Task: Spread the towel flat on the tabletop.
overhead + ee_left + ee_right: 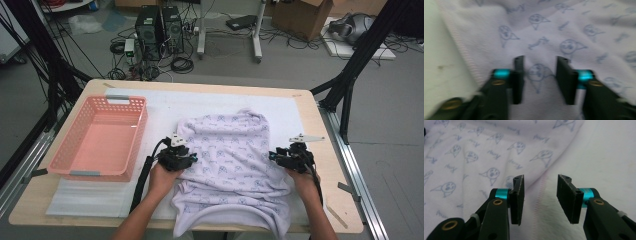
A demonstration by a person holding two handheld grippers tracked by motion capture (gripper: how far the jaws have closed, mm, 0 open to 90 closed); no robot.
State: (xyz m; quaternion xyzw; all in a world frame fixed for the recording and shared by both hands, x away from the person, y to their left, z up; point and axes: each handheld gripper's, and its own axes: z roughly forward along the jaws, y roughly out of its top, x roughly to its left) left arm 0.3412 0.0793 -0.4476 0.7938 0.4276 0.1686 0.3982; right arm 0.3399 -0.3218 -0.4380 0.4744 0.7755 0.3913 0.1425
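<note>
You set left claw (540, 75) open on printed garment (232, 150) | right claw (540, 197) open over its hem

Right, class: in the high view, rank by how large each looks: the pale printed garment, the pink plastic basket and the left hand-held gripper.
1. Pale lilac printed fabric garment, largest.
2. Pink rectangular plastic basket, somewhat smaller.
3. Black left hand-held gripper, by far the smallest.

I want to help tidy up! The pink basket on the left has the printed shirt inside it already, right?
Not quite. The pink basket sits on the left, but the high view shows the printed shirt lying spread on the table beside it, not inside.
</note>
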